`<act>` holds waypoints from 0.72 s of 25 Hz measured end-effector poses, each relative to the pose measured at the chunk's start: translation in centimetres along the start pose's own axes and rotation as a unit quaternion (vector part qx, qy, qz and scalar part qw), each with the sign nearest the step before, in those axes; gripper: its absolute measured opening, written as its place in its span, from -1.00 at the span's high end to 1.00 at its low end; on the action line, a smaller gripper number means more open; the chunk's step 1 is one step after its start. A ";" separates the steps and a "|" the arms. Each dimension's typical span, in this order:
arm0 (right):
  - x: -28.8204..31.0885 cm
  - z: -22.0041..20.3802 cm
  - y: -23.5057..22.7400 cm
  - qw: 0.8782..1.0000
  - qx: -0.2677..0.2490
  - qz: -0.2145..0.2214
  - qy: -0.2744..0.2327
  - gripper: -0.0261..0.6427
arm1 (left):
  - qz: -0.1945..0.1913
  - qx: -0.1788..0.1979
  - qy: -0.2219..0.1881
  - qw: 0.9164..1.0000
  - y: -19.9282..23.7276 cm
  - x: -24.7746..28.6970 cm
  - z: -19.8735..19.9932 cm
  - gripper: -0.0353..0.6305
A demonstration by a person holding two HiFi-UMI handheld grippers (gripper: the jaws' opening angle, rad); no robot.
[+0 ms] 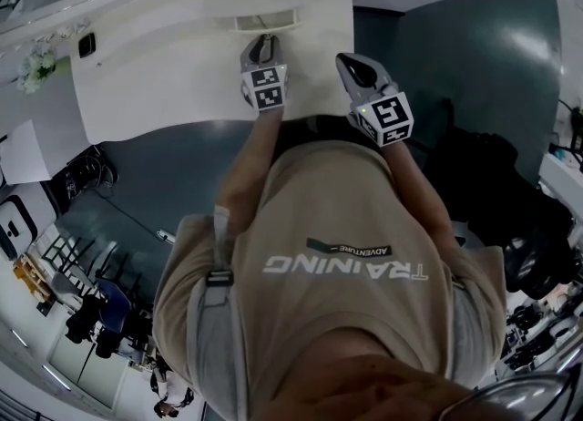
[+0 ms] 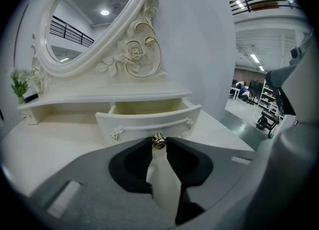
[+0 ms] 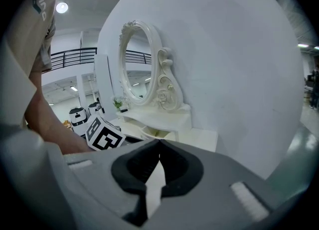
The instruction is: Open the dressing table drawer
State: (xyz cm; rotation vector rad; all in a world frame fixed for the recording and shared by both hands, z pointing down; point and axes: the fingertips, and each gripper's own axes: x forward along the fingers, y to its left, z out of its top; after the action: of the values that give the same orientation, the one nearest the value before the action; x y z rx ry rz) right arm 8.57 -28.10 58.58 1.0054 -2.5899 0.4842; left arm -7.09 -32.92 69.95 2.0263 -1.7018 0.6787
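Dressing table [image 2: 50, 139] drawer [image 2: 149, 122] ajar; left gripper [image 2: 158, 144] clamps its half-hidden knob [image 2: 158, 140], right gripper [image 3: 159, 143] closed.

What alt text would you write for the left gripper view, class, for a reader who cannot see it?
The left tool pinches the small metal knob of a white drawer, pulled partly open beneath an oval mirror with a carved rose.

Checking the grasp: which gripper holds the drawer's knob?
The left gripper, shut on the metal knob of the open drawer; the right gripper is shut on nothing.
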 end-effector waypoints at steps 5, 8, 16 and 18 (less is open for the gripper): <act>-0.4 -0.4 0.3 1.000 0.001 -0.004 0.007 0.91 | -0.002 -0.002 0.002 1.000 -0.4 -0.6 0.0 0.60; -0.8 -0.4 0.6 1.000 -0.002 -0.007 0.006 0.91 | 0.001 0.005 0.000 1.000 -0.6 -1.2 0.0 0.60; -1.0 1.0 2.1 1.000 -0.015 -0.002 -0.010 0.91 | -0.007 0.009 -0.016 1.000 -0.6 -5.3 0.8 0.60; -1.1 1.8 2.4 1.000 -0.021 0.000 -0.015 0.91 | -0.011 0.006 -0.029 0.999 -0.4 -6.6 1.8 0.60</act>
State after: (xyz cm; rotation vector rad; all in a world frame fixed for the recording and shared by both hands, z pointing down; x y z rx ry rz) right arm 7.37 -26.60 56.06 1.0071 -2.6149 0.4147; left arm -7.46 -28.67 64.54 2.0898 -1.7088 0.6301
